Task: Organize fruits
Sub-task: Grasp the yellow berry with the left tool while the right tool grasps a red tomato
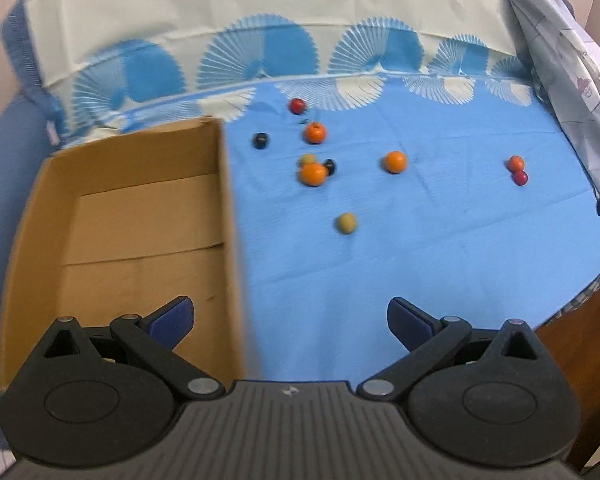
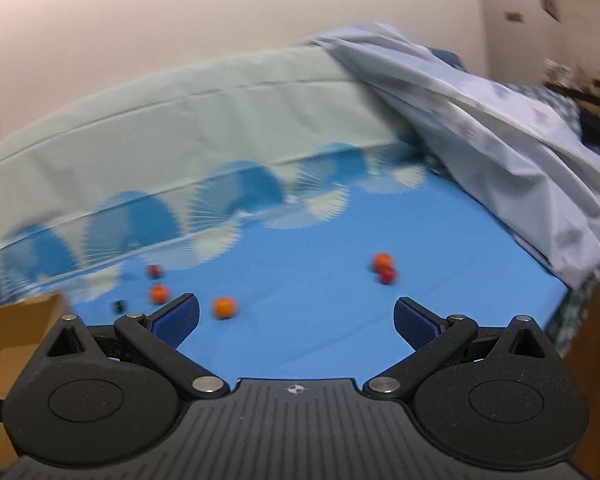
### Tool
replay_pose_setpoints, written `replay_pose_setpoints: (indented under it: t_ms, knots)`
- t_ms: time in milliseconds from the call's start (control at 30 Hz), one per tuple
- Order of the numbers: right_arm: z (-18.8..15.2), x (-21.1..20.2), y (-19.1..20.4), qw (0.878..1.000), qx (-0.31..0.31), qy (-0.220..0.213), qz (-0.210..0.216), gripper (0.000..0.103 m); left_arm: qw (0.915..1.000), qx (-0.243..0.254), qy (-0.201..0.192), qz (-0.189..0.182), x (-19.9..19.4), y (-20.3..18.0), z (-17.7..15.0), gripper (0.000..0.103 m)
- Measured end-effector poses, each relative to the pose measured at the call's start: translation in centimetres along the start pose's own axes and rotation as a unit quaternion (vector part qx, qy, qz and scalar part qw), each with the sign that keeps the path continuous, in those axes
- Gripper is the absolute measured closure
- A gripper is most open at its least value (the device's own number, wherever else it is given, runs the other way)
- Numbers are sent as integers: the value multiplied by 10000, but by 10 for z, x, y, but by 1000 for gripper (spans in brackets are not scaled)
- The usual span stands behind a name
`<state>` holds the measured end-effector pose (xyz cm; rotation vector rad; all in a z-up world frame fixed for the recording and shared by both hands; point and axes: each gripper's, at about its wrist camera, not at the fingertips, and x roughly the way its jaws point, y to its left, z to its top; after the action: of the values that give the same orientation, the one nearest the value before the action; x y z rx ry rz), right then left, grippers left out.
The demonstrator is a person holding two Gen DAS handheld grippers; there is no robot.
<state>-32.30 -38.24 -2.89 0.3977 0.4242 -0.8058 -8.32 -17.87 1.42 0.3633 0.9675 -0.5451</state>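
Small round fruits lie scattered on a blue cloth (image 1: 420,240). In the left wrist view I see several oranges, one at centre (image 1: 395,161) and one beside a dark fruit (image 1: 313,173), a green fruit (image 1: 346,223), a red fruit (image 1: 297,106) and a red and orange pair at right (image 1: 517,170). An open, empty cardboard box (image 1: 140,216) stands at left. My left gripper (image 1: 290,320) is open and empty, above the box's right wall. My right gripper (image 2: 296,320) is open and empty over the cloth; an orange (image 2: 224,307) and the red and orange pair (image 2: 384,269) lie ahead.
A pale cloth-covered backrest (image 1: 220,12) rises behind the blue cloth. A crumpled white sheet (image 2: 500,152) lies along the right side. The surface's wooden edge (image 1: 580,352) drops off at the near right. A corner of the box (image 2: 16,320) shows in the right wrist view.
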Motion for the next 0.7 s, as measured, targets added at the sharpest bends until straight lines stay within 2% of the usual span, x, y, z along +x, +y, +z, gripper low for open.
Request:
replay_pose_setpoints:
  t_ms: [200,267,367,533,700]
  knots:
    - [16,96,-53,9975,562,181,-380,0,9996,-5,206,-172,85,-40,36,0]
    - [20,141,-70,9957,745,275,-477,0,9998,-56,144,-87,115,-51,44,0]
    - [22,208,-88,9942,717,445,-661,0,9999,22,120,78,158,-65,55,0]
    - [13,310,-107,9897,555,905,-957,0,9992,24,348,182,228,-80,67,0]
    - [2,380,-110,9861,531,1234,-981,0,9984,-15,524,232,273,-81,69,0]
